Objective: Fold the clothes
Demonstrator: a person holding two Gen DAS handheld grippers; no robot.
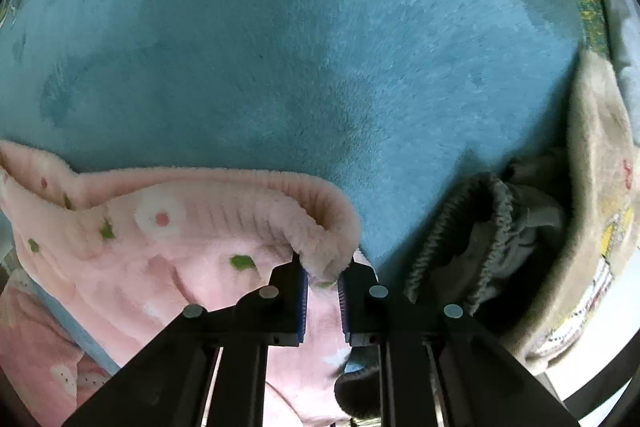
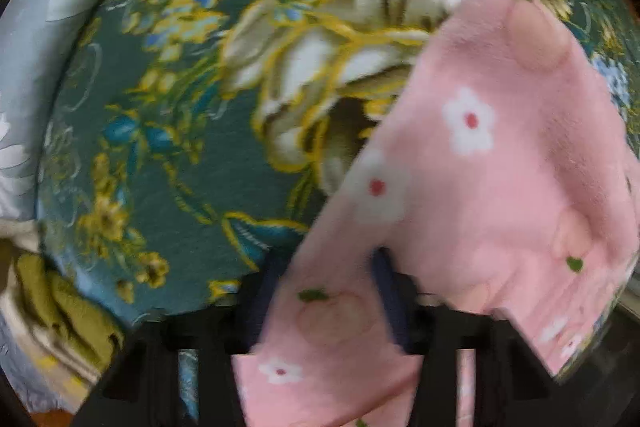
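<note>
The left claw [image 1: 323, 281] is clamped on the ribbed hem of the pink garment [image 1: 168, 227], lifting it off the teal blanket [image 1: 300, 47]. The right claw [image 2: 328, 303] pinches another part, probably to spread it for folding.

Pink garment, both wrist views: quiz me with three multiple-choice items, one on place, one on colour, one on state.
1. In the left wrist view, where does the grey garment lie relative to the left tool?
A. to its right
B. to its left
C. under the pink fabric

2. What colour are the flower petals printed on the pink garment?
A. yellow
B. white
C. blue

3. What is the right tool doing?
A. open over bare blanket
B. shut on nothing
C. shut on pink fabric

Answers: A, the grey waistband sits right of the fingers; B, white petals with red centres; C, pink fabric passes between its fingers.
</note>
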